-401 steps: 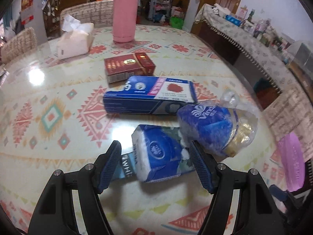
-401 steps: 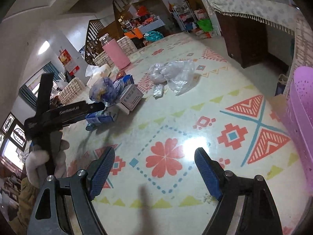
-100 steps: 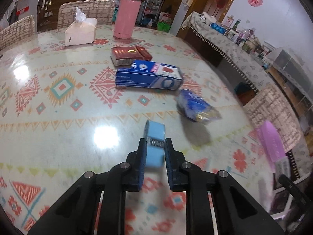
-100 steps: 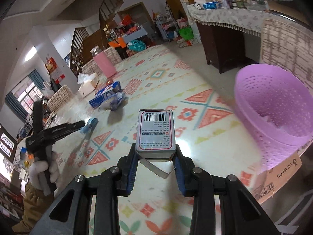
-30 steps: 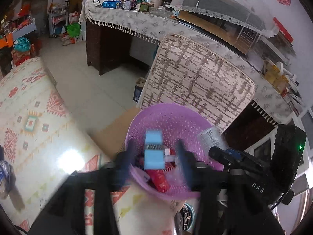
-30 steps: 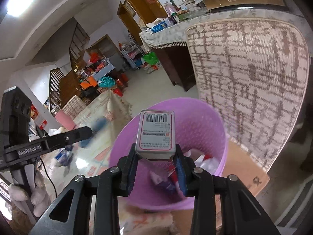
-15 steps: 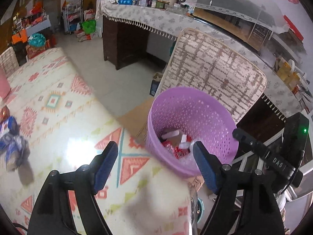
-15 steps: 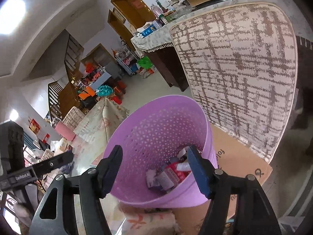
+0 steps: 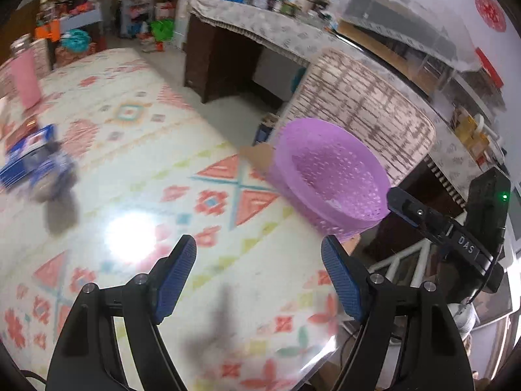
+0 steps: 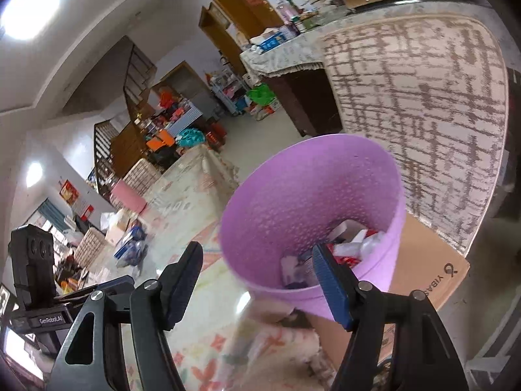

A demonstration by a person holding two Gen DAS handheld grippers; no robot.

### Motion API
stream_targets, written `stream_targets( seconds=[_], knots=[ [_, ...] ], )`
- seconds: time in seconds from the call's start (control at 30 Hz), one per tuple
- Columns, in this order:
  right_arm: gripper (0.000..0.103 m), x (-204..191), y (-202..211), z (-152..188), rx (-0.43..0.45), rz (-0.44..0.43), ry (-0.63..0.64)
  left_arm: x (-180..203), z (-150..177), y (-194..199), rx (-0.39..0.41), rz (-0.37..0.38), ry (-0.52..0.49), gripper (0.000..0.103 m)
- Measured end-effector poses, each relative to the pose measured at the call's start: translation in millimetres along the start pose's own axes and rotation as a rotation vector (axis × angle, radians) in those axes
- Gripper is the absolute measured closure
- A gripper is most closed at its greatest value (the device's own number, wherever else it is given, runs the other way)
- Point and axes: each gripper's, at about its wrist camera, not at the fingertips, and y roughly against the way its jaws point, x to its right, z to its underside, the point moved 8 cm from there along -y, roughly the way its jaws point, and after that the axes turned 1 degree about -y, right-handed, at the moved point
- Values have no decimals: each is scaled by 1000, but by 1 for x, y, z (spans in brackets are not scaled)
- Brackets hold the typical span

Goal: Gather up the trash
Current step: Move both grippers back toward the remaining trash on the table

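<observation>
Both boxes gone from the tongs. Left tongs (image 9: 259, 277) and right tongs (image 10: 257, 285) have just been opening, empty. Purple basket (image 10: 260, 228) just ahead of the right tongs; off to the right of the left tongs.

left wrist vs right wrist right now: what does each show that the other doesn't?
Left wrist only: the open tabletop stretch with its glare spot, and the right gripper beside the basket.
Right wrist only: the trash inside the basket, the cardboard box under it, and the left gripper at lower left.
Both: the purple basket, the woven chair back, and blue packages left on the table.
</observation>
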Motion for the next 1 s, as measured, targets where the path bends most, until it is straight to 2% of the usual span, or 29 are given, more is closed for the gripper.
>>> stream_targets(
  seconds=[0.1,0.3,0.53,0.77,1.0],
  knots=[
    [25,-20,-3,10,-13,-12,23,-24,10,18,29,-40,34,25],
    [24,-62,-17,35,-61,-40,78,-73,33,51,93,-198,74,25],
    [23,-102,-35,66,-124,-62,146,-123,56,79,128,-338,133,25],
    [22,-125,-55,95,-191,-46,207,-156,73,91,135,-405,177,25],
    [21,-139,-76,119,-262,-30,261,-171,82,89,122,-414,207,25]
  ],
)
